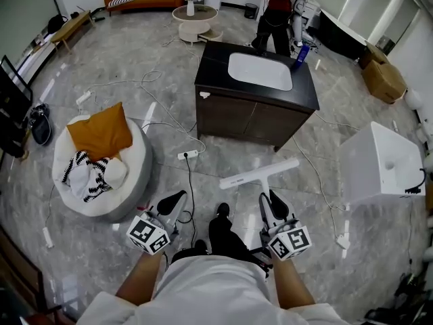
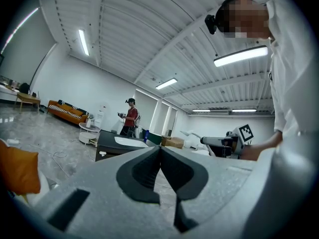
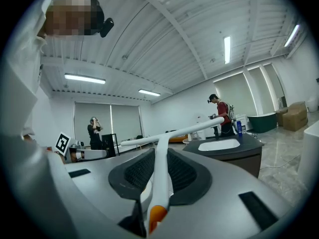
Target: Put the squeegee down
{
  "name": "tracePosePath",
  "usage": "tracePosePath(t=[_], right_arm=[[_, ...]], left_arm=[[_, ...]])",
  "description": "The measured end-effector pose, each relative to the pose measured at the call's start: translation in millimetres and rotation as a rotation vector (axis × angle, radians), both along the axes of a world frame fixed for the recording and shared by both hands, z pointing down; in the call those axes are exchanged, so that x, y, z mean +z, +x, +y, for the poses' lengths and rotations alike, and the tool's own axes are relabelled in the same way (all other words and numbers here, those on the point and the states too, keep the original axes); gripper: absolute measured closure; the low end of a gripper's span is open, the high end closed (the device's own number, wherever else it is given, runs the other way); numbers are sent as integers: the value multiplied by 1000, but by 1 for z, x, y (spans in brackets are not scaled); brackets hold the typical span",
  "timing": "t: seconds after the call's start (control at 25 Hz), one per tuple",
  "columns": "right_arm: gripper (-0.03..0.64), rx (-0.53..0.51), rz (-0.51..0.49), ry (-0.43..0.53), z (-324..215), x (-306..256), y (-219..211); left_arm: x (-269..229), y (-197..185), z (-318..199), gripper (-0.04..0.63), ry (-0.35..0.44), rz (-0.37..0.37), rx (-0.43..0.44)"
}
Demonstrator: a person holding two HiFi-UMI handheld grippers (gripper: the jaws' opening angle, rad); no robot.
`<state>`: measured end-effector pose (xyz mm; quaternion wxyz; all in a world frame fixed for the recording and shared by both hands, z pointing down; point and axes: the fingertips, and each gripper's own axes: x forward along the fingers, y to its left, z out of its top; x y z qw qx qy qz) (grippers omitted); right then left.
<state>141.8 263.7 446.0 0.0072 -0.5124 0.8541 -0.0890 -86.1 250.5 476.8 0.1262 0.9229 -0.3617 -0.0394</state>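
Observation:
I stand on a grey marble floor with a gripper in each hand, both pointing level. The white T-shaped squeegee [image 1: 260, 173] sticks out ahead of my right gripper [image 1: 269, 199], its crossbar held off the floor. In the right gripper view the handle [image 3: 160, 178], tipped with orange near the camera, runs between the black pads, and my right gripper [image 3: 160, 153] is shut on it. My left gripper [image 1: 174, 200] hangs beside my left leg. In the left gripper view its pads meet with nothing between them, so my left gripper [image 2: 160, 151] is shut.
A dark cabinet with a white sink top [image 1: 257, 93] stands ahead. A white beanbag [image 1: 132, 175] with an orange cushion lies to the left and a white box [image 1: 382, 164] to the right. Cables and a power strip [image 1: 187, 155] cross the floor. A person in red [image 1: 277, 12] stands beyond the cabinet.

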Motion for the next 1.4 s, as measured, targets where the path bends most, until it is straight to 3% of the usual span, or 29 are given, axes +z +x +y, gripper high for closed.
tracePosePath(t=[0.32,0.84,1.4], right_arm=[[534,-30,-26,10,-107,7,6],[534,-65,-65,-3,-274,2,64],[533,-87,-101,-33,-383,23,89]], left_arm=[[-2,7,-90,580,-2,-55,-21],[-15,59,-257,580,-21,-82,-66],[-9,79,-354,580,-23,-92,-105]])
